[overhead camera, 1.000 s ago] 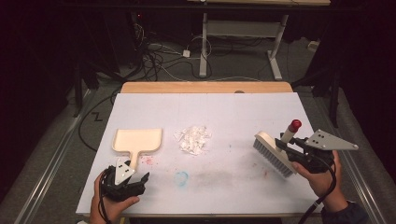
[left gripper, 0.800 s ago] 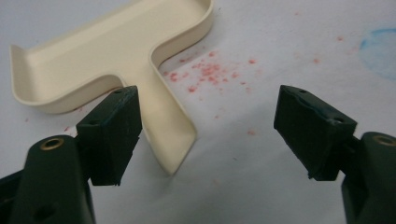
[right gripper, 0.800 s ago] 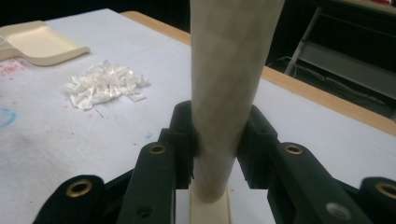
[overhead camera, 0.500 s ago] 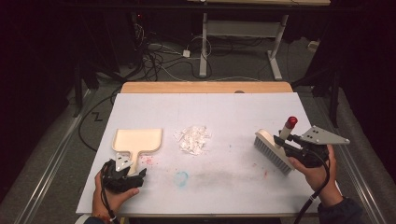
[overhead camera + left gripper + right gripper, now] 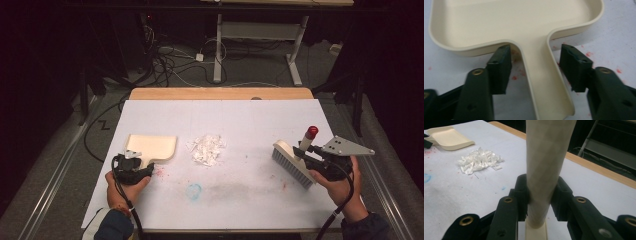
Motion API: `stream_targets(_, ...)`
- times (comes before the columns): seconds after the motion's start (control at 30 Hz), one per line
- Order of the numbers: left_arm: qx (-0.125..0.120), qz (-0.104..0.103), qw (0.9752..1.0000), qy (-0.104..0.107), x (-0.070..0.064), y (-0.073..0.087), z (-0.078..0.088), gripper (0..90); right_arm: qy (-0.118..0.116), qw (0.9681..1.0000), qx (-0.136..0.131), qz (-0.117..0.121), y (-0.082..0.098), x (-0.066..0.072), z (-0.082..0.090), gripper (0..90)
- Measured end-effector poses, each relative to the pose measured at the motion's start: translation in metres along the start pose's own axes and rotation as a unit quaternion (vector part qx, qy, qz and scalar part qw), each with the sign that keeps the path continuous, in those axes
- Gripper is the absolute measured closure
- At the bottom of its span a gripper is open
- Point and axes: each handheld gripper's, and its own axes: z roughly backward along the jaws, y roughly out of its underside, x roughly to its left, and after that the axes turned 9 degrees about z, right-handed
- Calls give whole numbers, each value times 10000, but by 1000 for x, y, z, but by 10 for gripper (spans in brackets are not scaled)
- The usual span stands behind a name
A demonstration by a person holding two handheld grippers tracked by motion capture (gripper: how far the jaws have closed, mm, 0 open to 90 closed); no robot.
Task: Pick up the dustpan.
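One white table takes up most of the high view, with a bare wooden strip along its far edge and, on the dark floor beyond, a tangle of cables and the legs of another desk. On the left half of the table lies one cream dustpan, flat on the surface with its handle toward the near edge. At the right, one brush with a cream back, grey bristles and a red-tipped handle rests bristles-down, well apart from the dustpan. Between the two, slightly nearer the dustpan, sits one small heap of white paper scraps, with open table on every side and nothing between it and either tool. The left gripper is at the dustpan's handle: its jaws have just been closing and stand on either side of the handle, about halfway in, with a gap visible at each pad, so they do not yet press on it. The right gripper is clamped tight on the brush's pale handle, which rises straight up between its pads. Small red specks and one faint blue ring mark the table near the left hand.
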Motion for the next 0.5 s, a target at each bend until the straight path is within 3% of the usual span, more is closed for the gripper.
stream_targets(0.17, 89, -130, 9999, 46, 6, -6, 0, 630, -1, 10000, -31, -52, 0, -1, 1, 707)
stream_targets(0.33, 250, -331, 9991, 123, 13, -15, 0, 633, -28, 10000, -18, -74, 0, -2, 0, 707)
stream_targets(0.43, 280, -279, 9990, 201, 19, -19, 5, 634, -88, 9999, -18, -53, 0, -2, -3, 706)
stream_targets(0.5, 281, -355, 9989, 148, 22, -23, 11, 635, -104, 9999, -8, -56, 0, -2, -3, 707)
